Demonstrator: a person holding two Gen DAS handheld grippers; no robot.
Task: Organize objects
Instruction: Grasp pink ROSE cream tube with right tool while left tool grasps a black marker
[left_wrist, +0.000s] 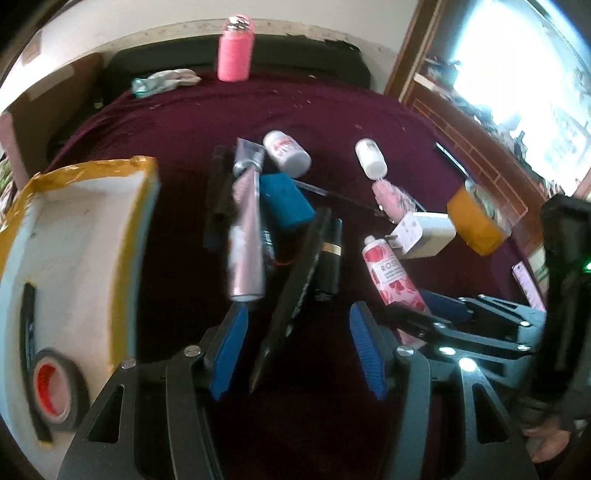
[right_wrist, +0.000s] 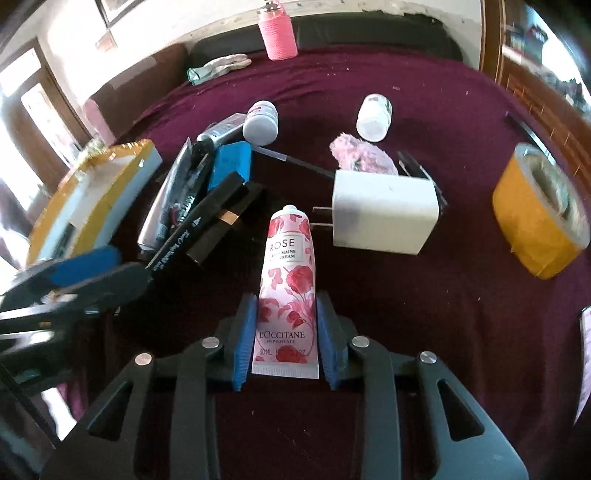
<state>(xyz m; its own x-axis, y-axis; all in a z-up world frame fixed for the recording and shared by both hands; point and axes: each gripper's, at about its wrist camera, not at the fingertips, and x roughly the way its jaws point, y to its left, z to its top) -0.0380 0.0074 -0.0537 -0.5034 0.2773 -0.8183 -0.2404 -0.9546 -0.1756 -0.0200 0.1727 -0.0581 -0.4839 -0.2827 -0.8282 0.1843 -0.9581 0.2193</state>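
1. The tray with yellow-taped edges, at the left, holds a black tape roll and a dark strip
2. The right gripper has its jaws clenched on the crimped end of the rose hand cream tube, which lies on the maroon cloth, cap pointing away toward the white charger
3. The left gripper has its jaws released, astride a black marker lying lengthwise between them

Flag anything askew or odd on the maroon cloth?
Yes: a heap at centre-left. The black marker, silver tube, blue block and a black-and-gold tube lie crossed and overlapping. Both white bottles lie tipped on their sides. No spill or damage visible.
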